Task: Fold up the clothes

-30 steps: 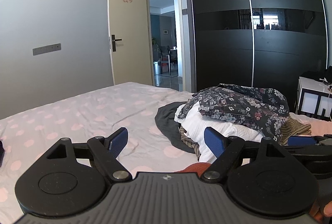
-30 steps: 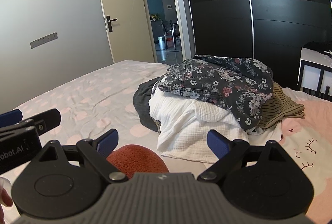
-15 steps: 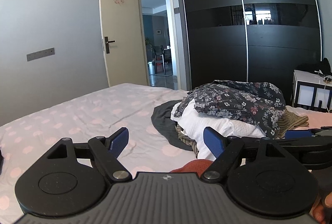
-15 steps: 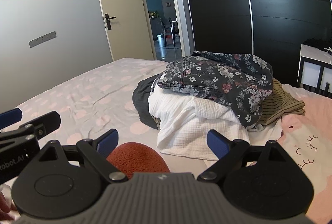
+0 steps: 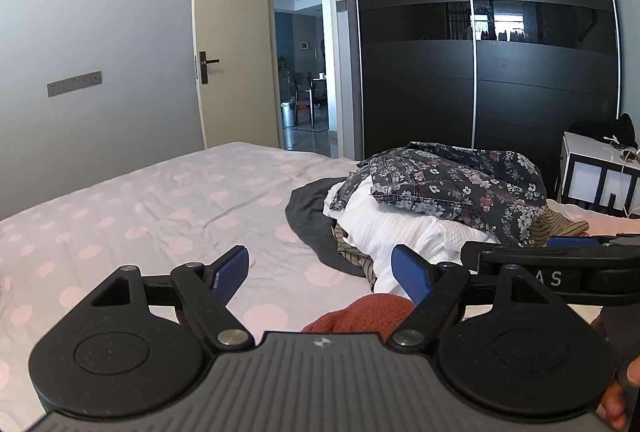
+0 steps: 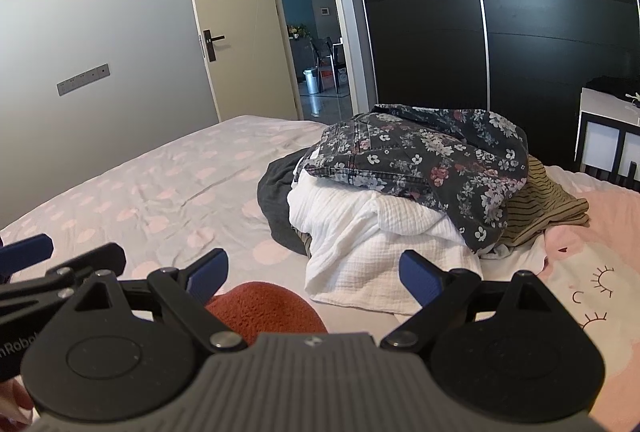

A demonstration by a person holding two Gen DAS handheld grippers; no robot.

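the bed (image 5: 160, 208) fills the lower half of both views, its pink-dotted sheet bare on the left side of the frame. compared with a second ago the wardrobe and door sit a little differently and the pile looks slightly nearer in my right view, so i judge i have been drifting in toward the clothes, nothing more.

the pile of clothes (image 6: 400, 200) sits right of centre on the bed: a dark flowered piece (image 6: 420, 152) on top, a white crinkled one (image 6: 380, 232) under it, a striped one (image 6: 552, 204) poking out at the right, a dark grey one (image 6: 276, 200) spilling left. none of it has shifted, so no fold has begun.

a rust-red cloth (image 6: 264, 304) lies low in the frame, just in front of both grippers, as it did before.

my left gripper (image 5: 320, 272) is spread wide and holds nothing. my right gripper (image 6: 312, 276) is also spread wide and holds nothing. each shows at the edge of the other's view, so they are side by side.

i reckon the first job is picking one piece to lay flat on the bare sheet.
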